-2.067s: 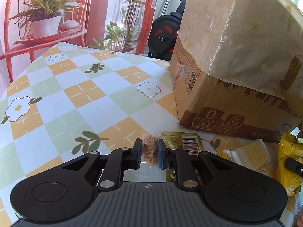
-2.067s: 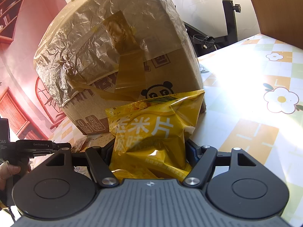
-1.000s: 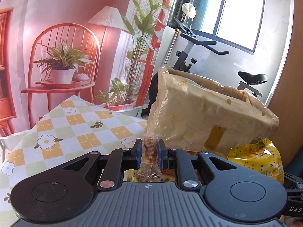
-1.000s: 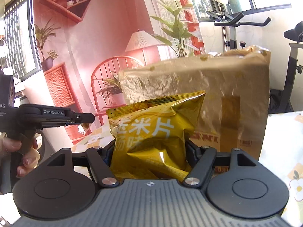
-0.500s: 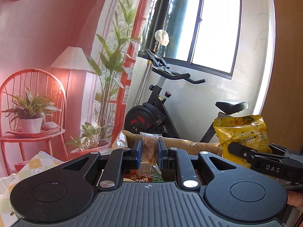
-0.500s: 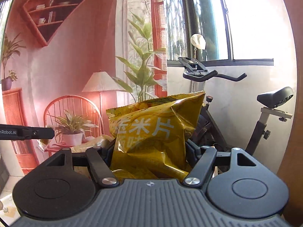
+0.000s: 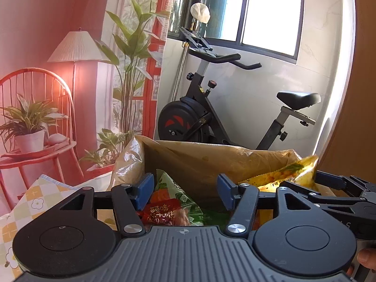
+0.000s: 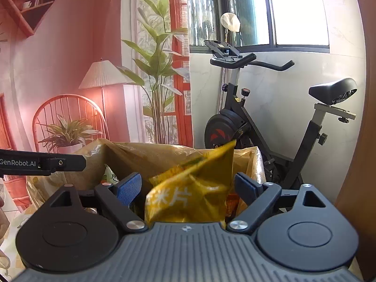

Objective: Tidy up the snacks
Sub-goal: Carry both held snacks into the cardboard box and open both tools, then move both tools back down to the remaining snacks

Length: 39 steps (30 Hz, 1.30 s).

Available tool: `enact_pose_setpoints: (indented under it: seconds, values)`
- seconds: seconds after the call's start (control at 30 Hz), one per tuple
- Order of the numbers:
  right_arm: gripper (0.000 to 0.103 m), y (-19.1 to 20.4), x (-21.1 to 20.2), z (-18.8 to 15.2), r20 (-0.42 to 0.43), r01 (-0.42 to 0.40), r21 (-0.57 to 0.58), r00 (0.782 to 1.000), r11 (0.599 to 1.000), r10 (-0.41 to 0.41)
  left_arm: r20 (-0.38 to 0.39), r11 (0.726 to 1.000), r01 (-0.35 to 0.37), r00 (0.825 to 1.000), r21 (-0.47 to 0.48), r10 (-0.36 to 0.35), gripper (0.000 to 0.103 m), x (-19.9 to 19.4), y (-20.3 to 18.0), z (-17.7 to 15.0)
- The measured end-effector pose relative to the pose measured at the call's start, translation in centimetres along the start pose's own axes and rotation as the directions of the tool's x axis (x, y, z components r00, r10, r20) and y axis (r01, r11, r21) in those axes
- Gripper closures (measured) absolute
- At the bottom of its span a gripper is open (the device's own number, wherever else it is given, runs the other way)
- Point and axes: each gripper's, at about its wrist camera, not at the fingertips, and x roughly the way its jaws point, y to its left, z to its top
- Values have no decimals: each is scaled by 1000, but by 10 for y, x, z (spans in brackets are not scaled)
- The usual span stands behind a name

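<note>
Now both my grippers are hovering over the open box (image 7: 206, 162), the left gripper (image 7: 185, 189) spread and empty above packets inside, the right gripper (image 8: 188, 186) just opening, its yellow bag (image 8: 190, 188) tipping loose between the jaws, boxward.

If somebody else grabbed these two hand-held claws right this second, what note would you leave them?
Left gripper: jaws have just been opening, nothing between them; its small wrapped snack is out of sight.
Right gripper: jaws have just been opening; the yellow chip bag sits tilted between the pads, no longer pressed.
Both hang over the open lined box, which already holds a green packet and a red packet.
Done: this pair of snacks brought to the box.
Left: let the yellow bag settle, then check the table for more; none are visible now.
</note>
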Motion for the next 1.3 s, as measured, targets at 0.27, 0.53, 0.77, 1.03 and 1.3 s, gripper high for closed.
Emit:
enact_pose_setpoints:
  seconds: [0.27, 0.53, 0.77, 1.03, 1.3]
  values:
    - [11, 6, -20, 6, 21, -16, 1, 1000, 1000, 16, -1, 1000, -25, 1000, 14, 25, 31, -18, 12, 4]
    - [11, 20, -60, 1, 65, -81, 53, 995, 995, 77, -2, 1000, -13, 1000, -6, 13, 30, -54, 33, 1]
    - [13, 35, -97, -22, 124, -108, 102, 988, 989, 95, -12, 999, -10, 1000, 39, 10, 30, -91, 59, -15]
    - [32, 53, -116, -76, 106, -117, 158, 989, 981, 101, -102, 994, -43, 993, 99, 54, 31, -109, 101, -45]
    - [54, 64, -96, -123, -35, -138, 162, 989, 977, 145, -169, 998, -18, 985, 53, 26, 45, -96, 117, -69]
